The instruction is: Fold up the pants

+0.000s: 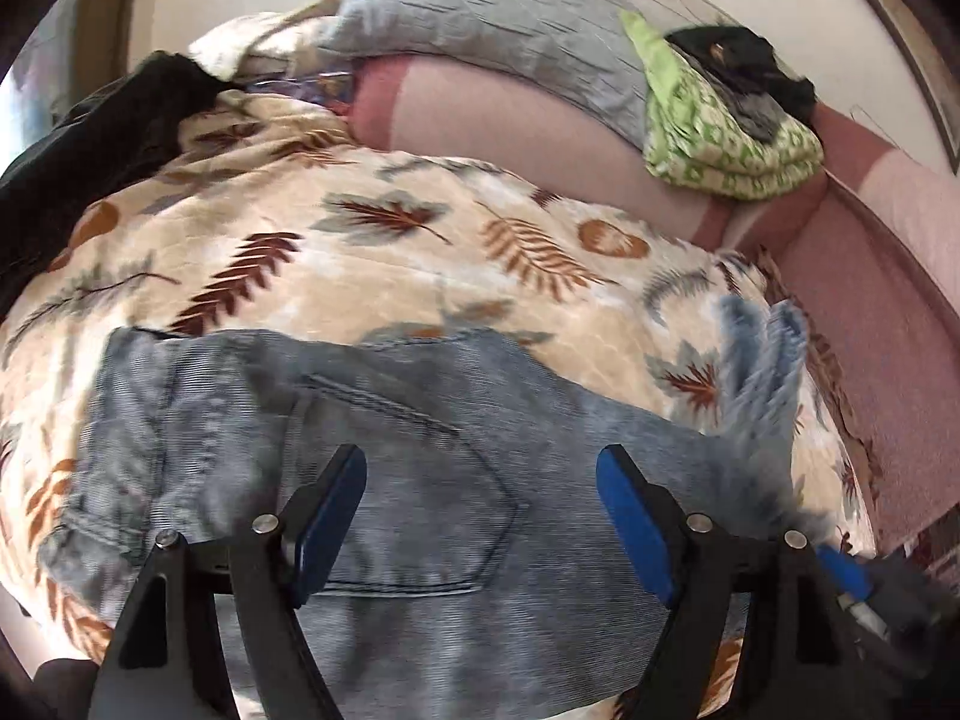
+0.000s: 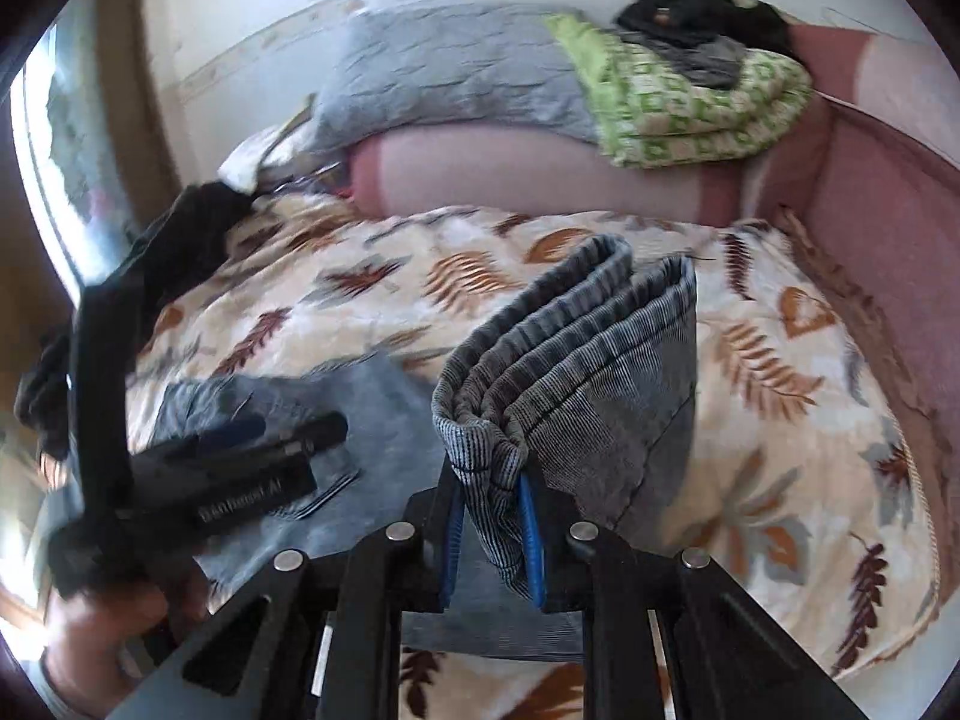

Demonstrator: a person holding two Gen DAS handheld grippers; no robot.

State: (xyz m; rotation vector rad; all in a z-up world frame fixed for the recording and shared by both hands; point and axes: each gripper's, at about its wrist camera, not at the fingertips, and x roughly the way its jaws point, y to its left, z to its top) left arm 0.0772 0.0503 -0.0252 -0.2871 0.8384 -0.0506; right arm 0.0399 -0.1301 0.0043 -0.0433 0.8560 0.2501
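Here right gripper [image 2: 492,531] clamps jeans [image 2: 576,360] hems; left gripper [image 1: 480,510] wide, empty, blurred.

We see our left gripper [image 1: 480,516] and right gripper [image 2: 492,540] built of black angular arms with round silver screws, blue pads lining the fingers [image 1: 636,540], and white lettering along the left one's body.

Jeans [image 1: 372,438] on blanket [image 1: 360,252], pillow [image 1: 492,30] behind.

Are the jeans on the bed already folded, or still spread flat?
Partly folded: the right gripper pinches both hem ends of the jeans, lifted over the flat seat part.
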